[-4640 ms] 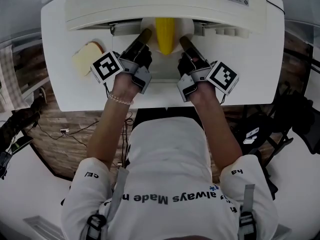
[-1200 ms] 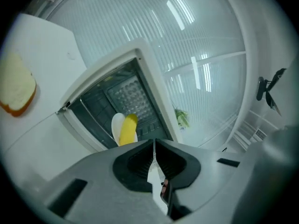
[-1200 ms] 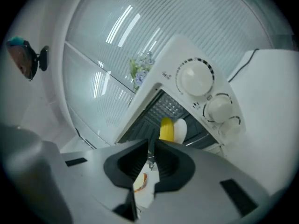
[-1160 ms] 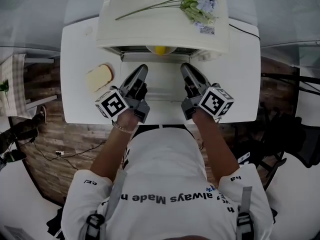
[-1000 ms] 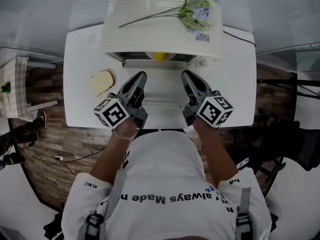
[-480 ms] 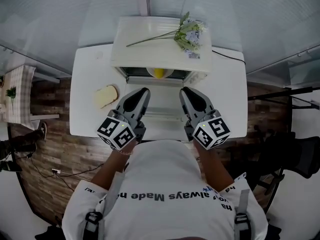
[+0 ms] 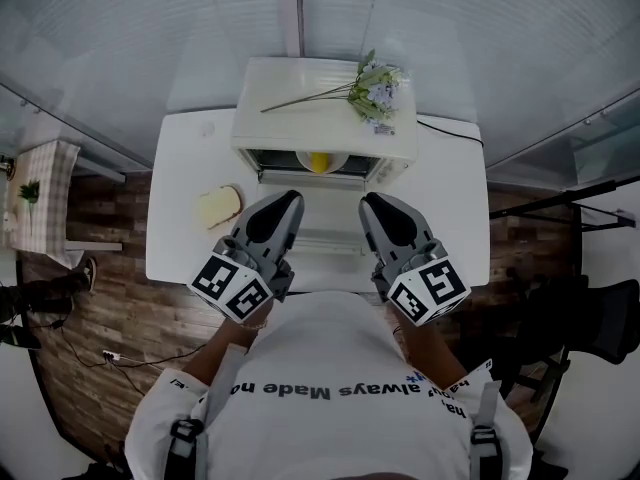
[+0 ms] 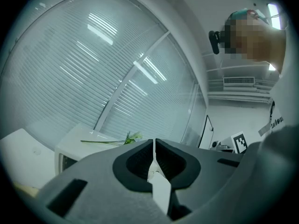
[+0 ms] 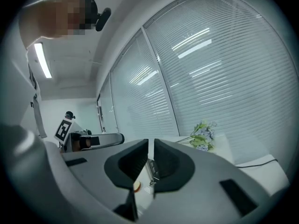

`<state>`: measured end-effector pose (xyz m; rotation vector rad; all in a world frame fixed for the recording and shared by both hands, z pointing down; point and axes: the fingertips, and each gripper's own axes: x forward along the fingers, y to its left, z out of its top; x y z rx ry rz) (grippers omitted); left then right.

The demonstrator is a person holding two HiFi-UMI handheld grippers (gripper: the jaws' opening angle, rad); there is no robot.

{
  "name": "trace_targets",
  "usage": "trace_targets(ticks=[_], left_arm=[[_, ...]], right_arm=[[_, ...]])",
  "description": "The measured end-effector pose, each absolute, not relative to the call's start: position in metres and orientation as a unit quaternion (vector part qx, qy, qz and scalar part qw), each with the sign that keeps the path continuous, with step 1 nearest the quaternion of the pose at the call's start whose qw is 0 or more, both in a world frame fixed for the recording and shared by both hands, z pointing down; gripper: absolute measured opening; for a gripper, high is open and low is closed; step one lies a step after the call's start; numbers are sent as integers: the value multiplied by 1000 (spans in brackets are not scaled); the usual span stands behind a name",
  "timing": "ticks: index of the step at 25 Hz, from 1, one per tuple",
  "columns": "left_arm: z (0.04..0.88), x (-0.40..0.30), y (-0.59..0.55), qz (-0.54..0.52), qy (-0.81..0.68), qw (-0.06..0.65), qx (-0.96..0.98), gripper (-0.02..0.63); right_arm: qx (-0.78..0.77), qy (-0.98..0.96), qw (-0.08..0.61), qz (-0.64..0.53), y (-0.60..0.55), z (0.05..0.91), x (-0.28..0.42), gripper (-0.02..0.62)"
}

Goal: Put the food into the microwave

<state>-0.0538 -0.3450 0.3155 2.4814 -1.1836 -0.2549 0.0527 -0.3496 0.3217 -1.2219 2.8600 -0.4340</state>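
Note:
The cream microwave [image 7: 325, 108] stands at the back of the white table [image 7: 445, 233], its door [image 7: 325, 230] folded down toward me. Inside the opening, a yellow corn cob [image 7: 320, 161] lies on a white plate [image 7: 341, 159]. A slice of bread [image 7: 220, 208] lies on the table left of the microwave. My left gripper [image 7: 289, 201] and right gripper [image 7: 371, 204] are held up side by side in front of the door, both well short of the opening. Both are shut with nothing between their jaws. In the left gripper view, the microwave [image 8: 77, 146] shows beyond the left gripper [image 8: 154, 142].
A sprig of artificial flowers [image 7: 375, 86] lies on top of the microwave. Window blinds [image 7: 300, 8] run behind the table. Wooden floor [image 7: 95, 218] shows on both sides, and a black stand [image 7: 560, 208] stands to the right. A cable [image 7: 450, 133] runs from the microwave's right.
Both grippers have drawn back from the microwave opening toward my body and lifted. The plate with the corn stays inside. My head has pulled back, so the table looks smaller.

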Motion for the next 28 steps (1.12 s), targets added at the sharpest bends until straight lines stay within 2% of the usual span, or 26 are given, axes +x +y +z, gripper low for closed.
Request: trace_targets(ticks=[14,28], left_arm=[[282,-58,-325,-95,-419,150,891,23],[277,-59,-319,-100,-412,151,893,23]], right_arm=[[-387,918,-5,-90,-320,276,42,37],[-389,917,-4,-88,-313,272,39,37]])
